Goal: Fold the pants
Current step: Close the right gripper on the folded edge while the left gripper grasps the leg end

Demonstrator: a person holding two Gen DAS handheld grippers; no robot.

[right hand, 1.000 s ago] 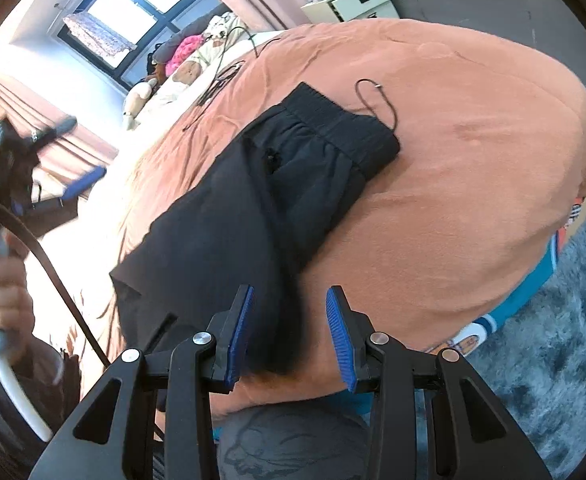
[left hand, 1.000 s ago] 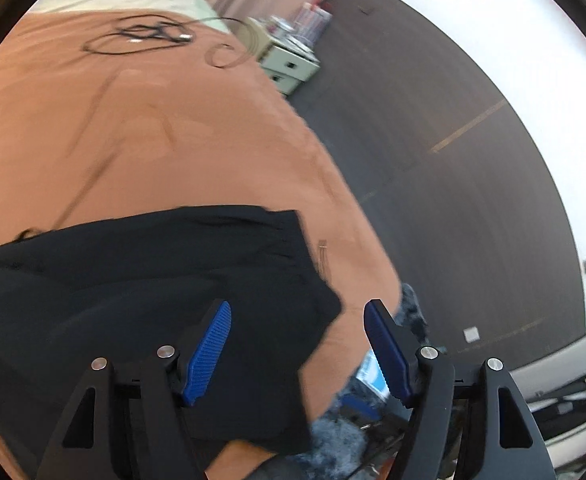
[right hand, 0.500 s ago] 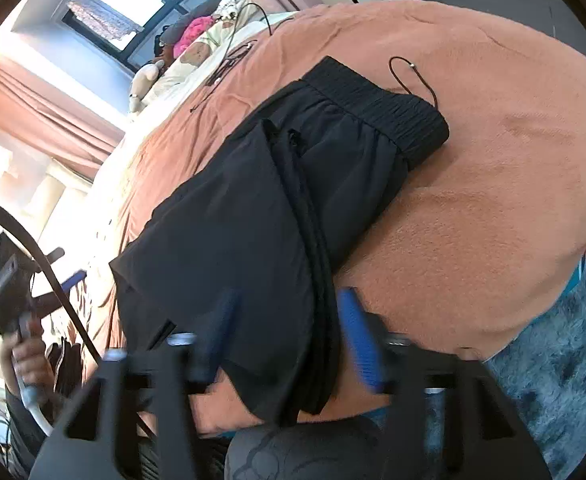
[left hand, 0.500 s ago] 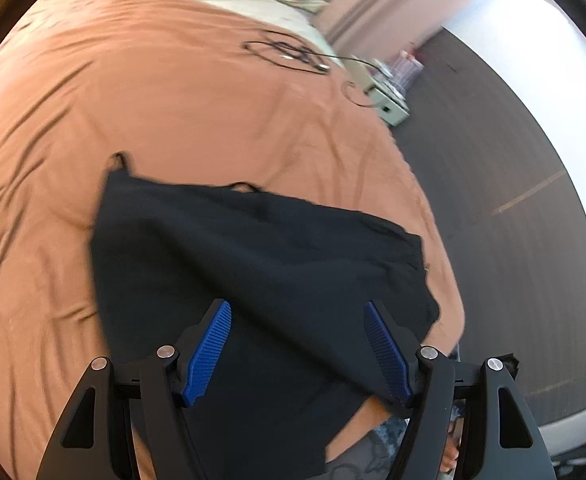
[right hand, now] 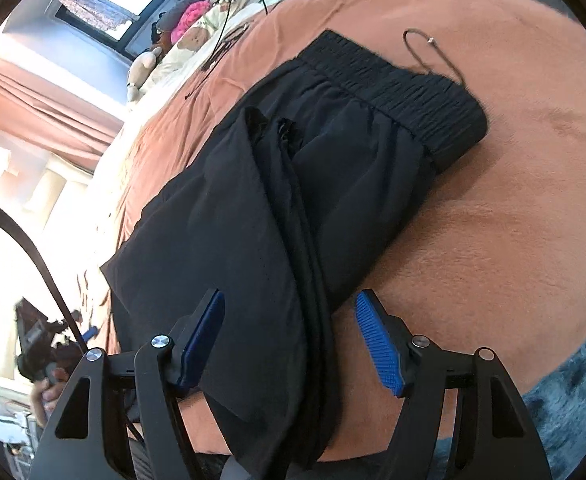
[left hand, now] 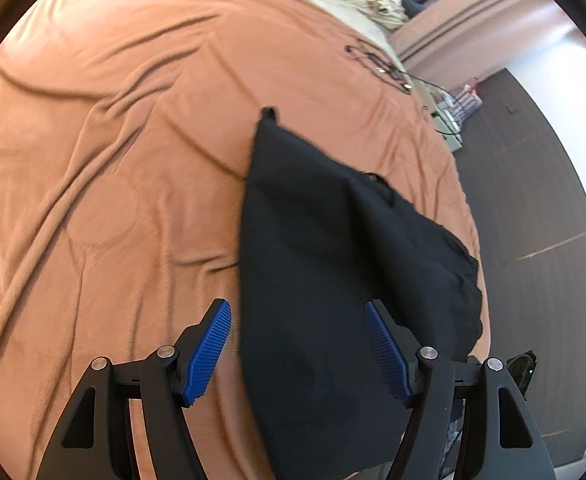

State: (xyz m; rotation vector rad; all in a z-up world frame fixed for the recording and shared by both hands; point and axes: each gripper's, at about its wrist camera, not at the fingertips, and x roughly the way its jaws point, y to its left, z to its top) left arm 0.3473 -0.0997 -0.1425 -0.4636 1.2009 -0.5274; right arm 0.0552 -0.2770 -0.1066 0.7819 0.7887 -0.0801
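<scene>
Black pants [left hand: 333, 264] lie folded lengthwise on an orange bed cover [left hand: 113, 140]. In the right wrist view the pants [right hand: 277, 208] show their elastic waistband [right hand: 397, 92] at the far end, with a drawstring [right hand: 425, 56] looped on the cover. My left gripper [left hand: 299, 348] is open, hovering above the pants' near end. My right gripper [right hand: 291, 340] is open, its jaws either side of the folded leg edge near the bed's front edge. Neither holds cloth.
Dark cables [left hand: 377, 64] lie on the far part of the bed. Pillows and soft toys [right hand: 189, 28] sit at the head. A white nightstand [left hand: 449, 120] stands by dark flooring [left hand: 533, 200]. A blue-grey rug [right hand: 573, 380] lies beside the bed.
My left gripper has swung left across the bed, now facing along the pants. My right gripper has opened wider and moved closer over the folded leg edge.
</scene>
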